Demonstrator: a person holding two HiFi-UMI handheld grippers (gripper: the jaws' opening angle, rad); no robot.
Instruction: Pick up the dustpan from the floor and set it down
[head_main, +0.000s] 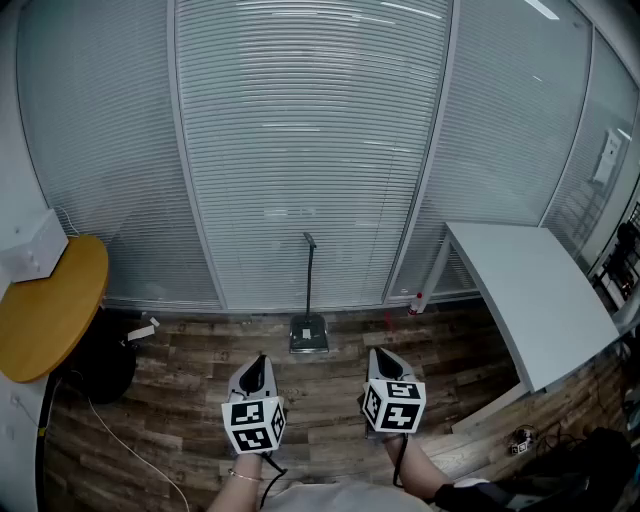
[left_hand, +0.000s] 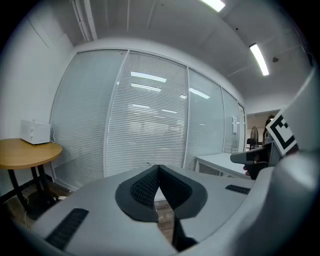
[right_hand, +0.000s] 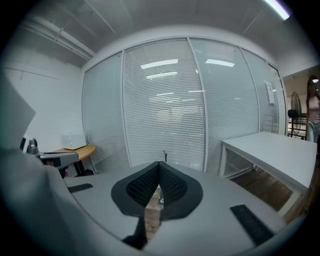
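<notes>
Left hand-held gripper (head_main: 262, 360), right hand-held gripper (head_main: 379, 354): grey, with black-white marker cubes (head_main: 254, 424).

Bright, even, cool white throughout. Lit from ceiling strip lights (left_hand: 259, 59) at upper right of the left gripper view; mirrored as pale bars on the blinds (right_hand: 160, 64). Casts only soft, faint shadows. Bows straight lines strongly toward edges. Vignettes black in corners of both gripper views. Near foreground slightly soft, background sharp.

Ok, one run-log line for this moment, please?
phase: before pickup | dark long-handled dustpan: upright on wood floor by glass wall, untouched | left tool: shut, empty | right tool: shut, empty
</notes>
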